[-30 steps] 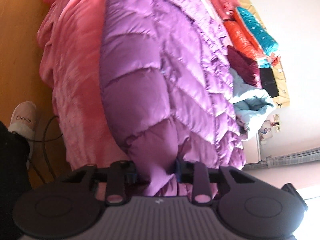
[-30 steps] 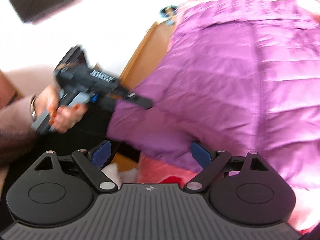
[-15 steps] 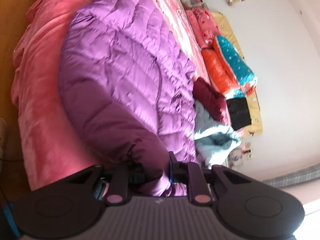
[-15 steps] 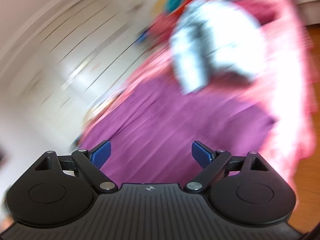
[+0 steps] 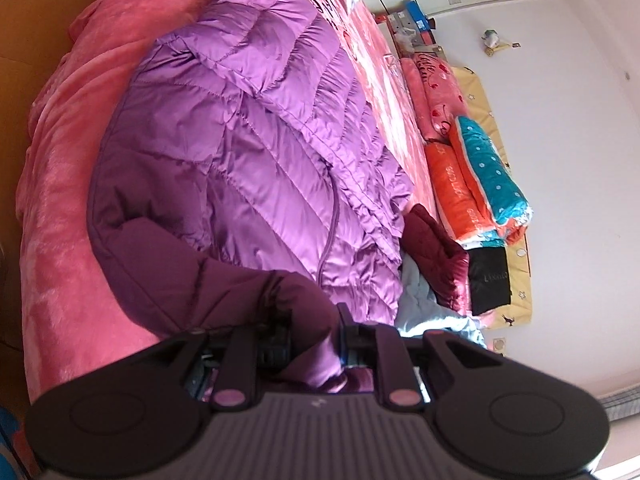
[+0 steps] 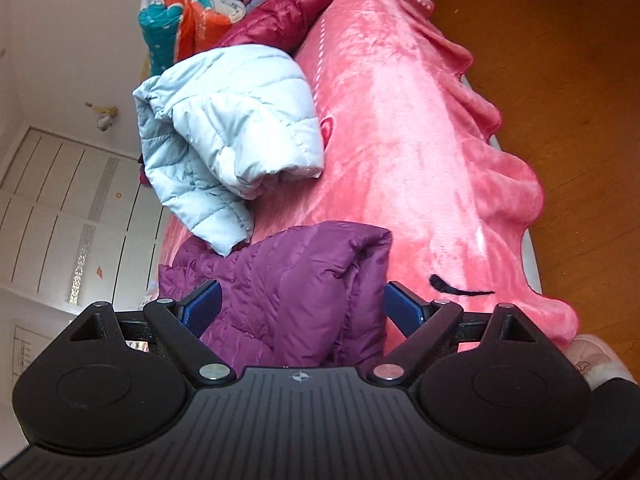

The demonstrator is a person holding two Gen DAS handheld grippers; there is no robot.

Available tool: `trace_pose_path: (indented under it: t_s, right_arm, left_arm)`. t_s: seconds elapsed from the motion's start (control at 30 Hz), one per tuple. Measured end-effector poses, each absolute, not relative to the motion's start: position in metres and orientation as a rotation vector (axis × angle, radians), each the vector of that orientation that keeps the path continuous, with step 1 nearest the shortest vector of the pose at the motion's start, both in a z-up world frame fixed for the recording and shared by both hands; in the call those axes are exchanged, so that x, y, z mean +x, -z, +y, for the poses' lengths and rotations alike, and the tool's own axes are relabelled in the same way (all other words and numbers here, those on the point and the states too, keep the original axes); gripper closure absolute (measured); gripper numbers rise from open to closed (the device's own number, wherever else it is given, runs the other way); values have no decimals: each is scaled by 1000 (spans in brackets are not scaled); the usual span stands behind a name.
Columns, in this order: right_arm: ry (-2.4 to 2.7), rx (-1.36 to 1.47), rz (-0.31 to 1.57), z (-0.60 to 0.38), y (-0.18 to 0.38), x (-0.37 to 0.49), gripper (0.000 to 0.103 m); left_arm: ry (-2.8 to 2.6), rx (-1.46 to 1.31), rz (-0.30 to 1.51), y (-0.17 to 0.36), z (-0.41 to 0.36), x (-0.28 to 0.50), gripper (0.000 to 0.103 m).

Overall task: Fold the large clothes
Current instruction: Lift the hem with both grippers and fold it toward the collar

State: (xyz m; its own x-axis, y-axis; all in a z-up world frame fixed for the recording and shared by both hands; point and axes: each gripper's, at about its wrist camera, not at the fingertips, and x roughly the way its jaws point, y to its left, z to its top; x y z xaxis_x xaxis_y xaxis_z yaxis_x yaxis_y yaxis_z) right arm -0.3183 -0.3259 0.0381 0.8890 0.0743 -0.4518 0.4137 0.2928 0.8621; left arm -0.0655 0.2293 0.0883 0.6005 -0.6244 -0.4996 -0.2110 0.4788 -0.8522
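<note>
Fingers of the left gripper [image 5: 316,332] pinch a sleeve of the purple jacket [image 5: 256,152], spread mid-frame over the pink blanket [image 5: 60,208]. Right gripper [image 6: 301,307] gapes wide around the jacket's corner at lower centre; wooden floor [image 6: 560,60] upper right.

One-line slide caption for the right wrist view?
Right gripper, open, straddles a fold of the purple puffer jacket on the pink blanket, light blue jacket beyond.
</note>
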Motion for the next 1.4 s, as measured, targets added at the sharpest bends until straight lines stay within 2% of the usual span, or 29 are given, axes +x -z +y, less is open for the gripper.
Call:
trace_pose_path:
  t_s: [0.33, 0.47, 0.9, 1.07, 1.1, 1.13, 1.17, 1.23, 1.27, 1.4]
  right_arm:
    - [255, 1268, 528, -329, -27, -283, 0]
    - [335, 1268, 476, -337, -28, -297, 0]
    - [209, 1220, 628, -333, -20, -259, 0]
    - [167, 1219, 633, -333, -20, -252, 0]
    - [151, 1214, 638, -333, -21, -250, 2]
    - [144, 1205, 643, -332, -22, -249, 13]
    - [130, 1193, 650, -331, -23, -247, 33]
    - [90, 1174, 643, -329, -27, -245, 51]
    - [69, 1166, 629, -327, -29, -245, 57]
    - [18, 1161, 543, -322, -40, -250, 64]
  left_arm:
    - [271, -1086, 929, -83, 230, -57, 86]
    - [273, -1109, 933, -76, 230, -48, 86]
    - [312, -1191, 924, -51, 232, -32, 86]
    - [346, -1201, 919, -46, 233, -24, 86]
    - [354, -1201, 917, -45, 234, -22, 86]
    - [360, -1204, 917, -43, 234, -20, 86]
    - [366, -1211, 916, -41, 234, -19, 86]
    - [384, -1229, 905, -36, 235, -17, 86]
    - [397, -1233, 899, -34, 236, -16, 86]
    - [457, -1260, 876, -29, 241, -13, 86]
